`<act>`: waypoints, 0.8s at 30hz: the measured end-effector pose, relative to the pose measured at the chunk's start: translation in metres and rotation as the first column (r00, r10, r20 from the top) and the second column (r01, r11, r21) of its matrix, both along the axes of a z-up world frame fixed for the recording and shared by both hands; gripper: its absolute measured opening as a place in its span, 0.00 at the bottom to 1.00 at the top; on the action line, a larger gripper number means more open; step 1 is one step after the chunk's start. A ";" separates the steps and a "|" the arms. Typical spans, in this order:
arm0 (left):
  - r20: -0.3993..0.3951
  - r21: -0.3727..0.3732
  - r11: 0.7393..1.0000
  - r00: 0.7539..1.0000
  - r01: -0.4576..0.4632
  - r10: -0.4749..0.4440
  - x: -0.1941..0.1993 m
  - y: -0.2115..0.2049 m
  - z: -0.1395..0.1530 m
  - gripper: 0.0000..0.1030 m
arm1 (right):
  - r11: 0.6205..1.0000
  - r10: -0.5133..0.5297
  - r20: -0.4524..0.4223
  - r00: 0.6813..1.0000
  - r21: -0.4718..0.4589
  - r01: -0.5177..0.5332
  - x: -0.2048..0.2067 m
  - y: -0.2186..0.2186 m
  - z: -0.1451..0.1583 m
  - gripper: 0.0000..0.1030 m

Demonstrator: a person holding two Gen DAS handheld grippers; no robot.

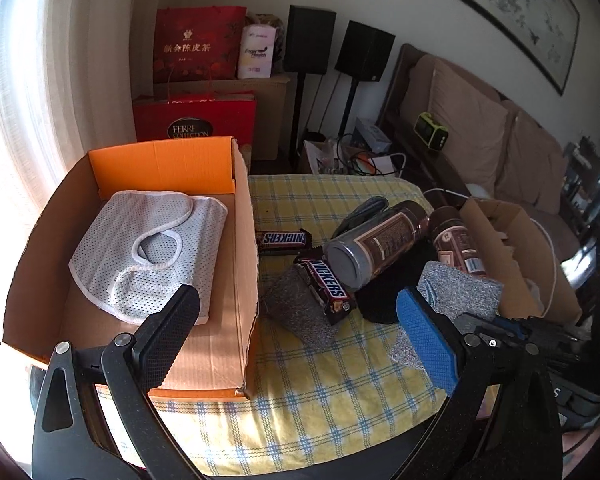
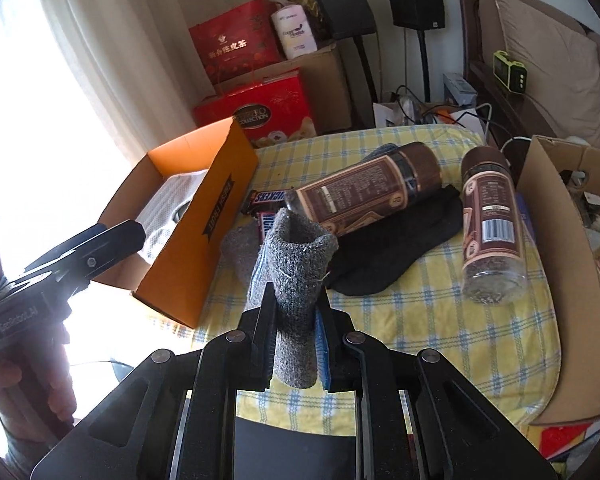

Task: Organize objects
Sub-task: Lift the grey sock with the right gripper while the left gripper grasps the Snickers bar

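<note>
My right gripper [image 2: 294, 312] is shut on a grey knitted sock [image 2: 296, 272] and holds it above the yellow checked cloth [image 2: 420, 312]; the sock also shows in the left wrist view [image 1: 460, 292]. My left gripper [image 1: 300, 320] is open and empty, at the near right corner of the orange cardboard box [image 1: 244, 240], which holds a white mesh bib [image 1: 148, 252]. Two Snickers bars [image 1: 328, 284], two brown jars [image 2: 488, 224], a second grey sock [image 1: 296, 312] and a black sock [image 2: 396, 252] lie on the cloth.
A brown cardboard box [image 2: 556, 240] with clutter stands at the right edge of the table. Red gift bags [image 1: 196, 116], speakers and a sofa are behind. The orange box [image 2: 204, 216] sits at the table's left.
</note>
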State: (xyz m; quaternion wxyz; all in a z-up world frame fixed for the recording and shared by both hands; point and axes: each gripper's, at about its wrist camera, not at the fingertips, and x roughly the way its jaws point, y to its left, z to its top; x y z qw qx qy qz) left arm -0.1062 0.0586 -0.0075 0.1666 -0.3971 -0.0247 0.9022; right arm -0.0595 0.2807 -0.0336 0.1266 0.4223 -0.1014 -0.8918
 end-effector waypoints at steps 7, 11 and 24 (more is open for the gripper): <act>0.050 -0.085 0.995 0.997 0.057 -0.053 -0.012 0.043 -0.014 0.58 | 0.996 -0.087 -0.010 0.996 -0.007 0.086 0.015 0.040 0.009 0.15; 0.127 -0.137 0.985 0.988 0.102 -0.084 -0.025 0.066 -0.029 0.34 | 0.994 -0.113 -0.005 0.994 -0.010 0.113 0.018 0.052 0.008 0.15; 0.285 -0.207 0.974 0.958 0.094 -0.032 -0.069 0.087 -0.074 0.32 | 0.991 -0.125 0.011 0.992 -0.035 0.125 0.022 0.063 -0.001 0.15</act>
